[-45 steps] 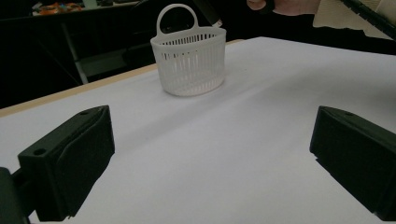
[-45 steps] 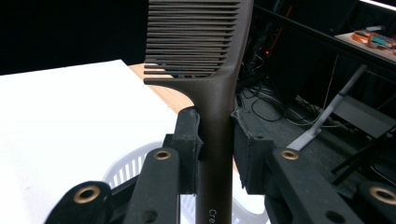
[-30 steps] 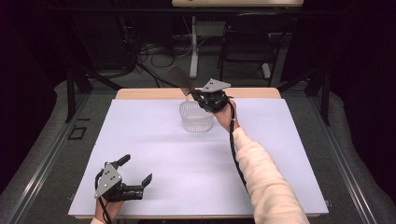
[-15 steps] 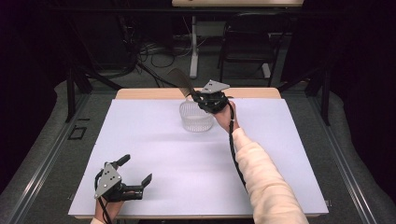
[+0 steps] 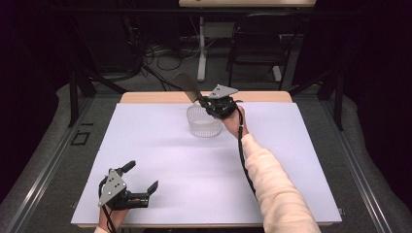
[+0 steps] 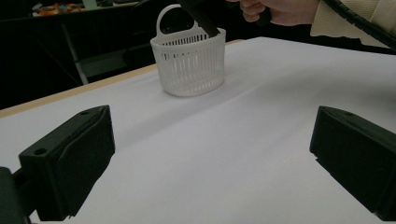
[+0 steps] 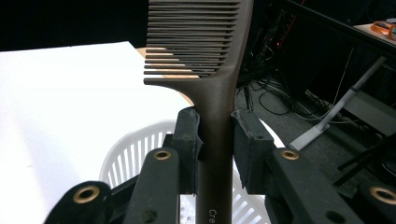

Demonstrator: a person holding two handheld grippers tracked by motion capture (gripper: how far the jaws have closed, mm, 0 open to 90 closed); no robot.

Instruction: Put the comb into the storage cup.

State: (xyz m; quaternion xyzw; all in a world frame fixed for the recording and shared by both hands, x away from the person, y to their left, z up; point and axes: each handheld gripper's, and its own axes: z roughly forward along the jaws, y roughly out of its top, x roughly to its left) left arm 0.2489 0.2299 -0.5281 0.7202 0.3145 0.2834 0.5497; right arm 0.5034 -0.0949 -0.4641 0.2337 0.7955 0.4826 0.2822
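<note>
The right gripper (image 7: 215, 140) is clenched on the handle of a dark comb (image 7: 212, 70). The handle stands between its two jaws and the teeth rise above them, over the white basket (image 5: 204, 124) at the far side of the table (image 5: 145, 145). The left gripper (image 5: 141, 191) rests near the front edge, its jaws released and wide apart, holding nothing.
</note>
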